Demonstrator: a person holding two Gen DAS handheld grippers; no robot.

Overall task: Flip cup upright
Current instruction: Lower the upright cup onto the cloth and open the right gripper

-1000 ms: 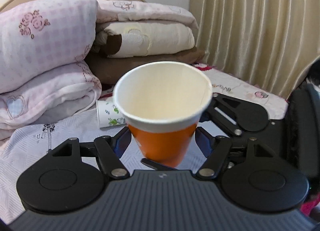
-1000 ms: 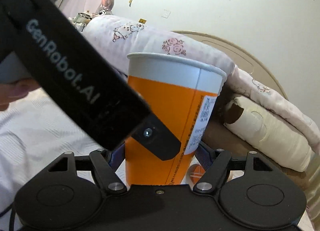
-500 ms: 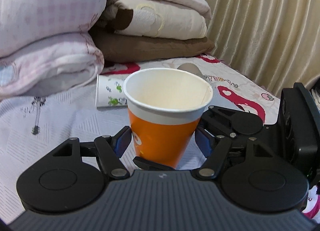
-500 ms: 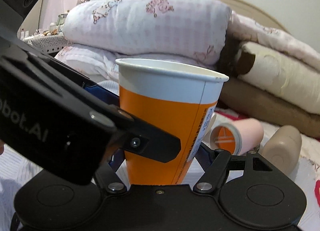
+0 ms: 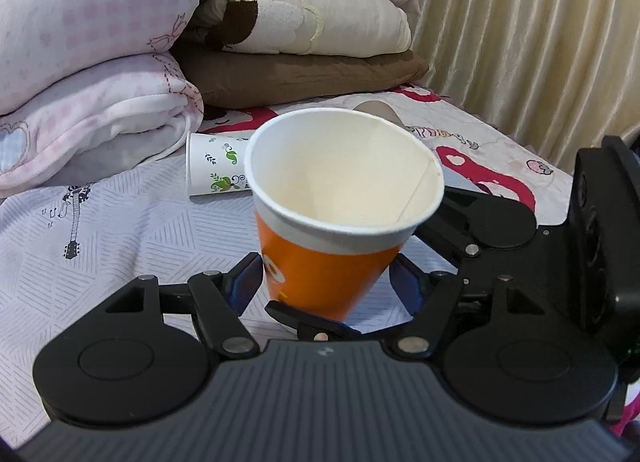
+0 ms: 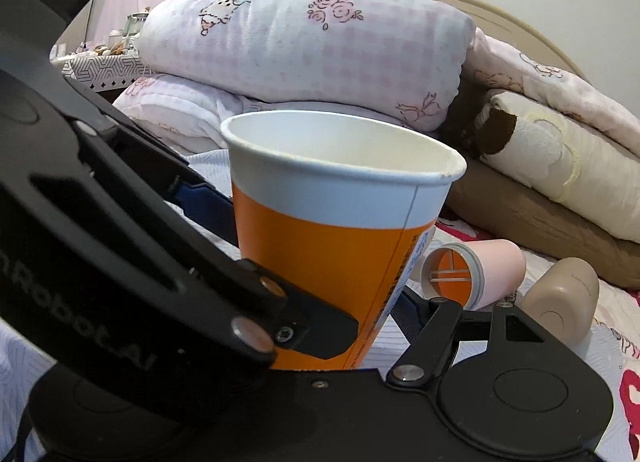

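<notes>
Orange paper cup [image 5: 320, 270] with a white band under a rolled rim, mouth up, tilted slightly; interior plain cream with a visible seam at 3 o'clock. In the right wrist view the same cup [image 6: 332, 246] shows a printed label strip down its side seam. It sits over the bed [image 5: 120, 229], on patterned sheeting. Left tool [image 5: 324, 286]: blue pads flank the cup's lower body, looking slightly apart from it; cannot tell if clamped. Right tool [image 6: 320, 298]: pads against the orange wall, apparently clenched on the cup. At 10 o'clock of the cup, a white floral cup [image 5: 214, 169] lies on its side. Folded quilts [image 5: 92, 61] stacked behind.
</notes>
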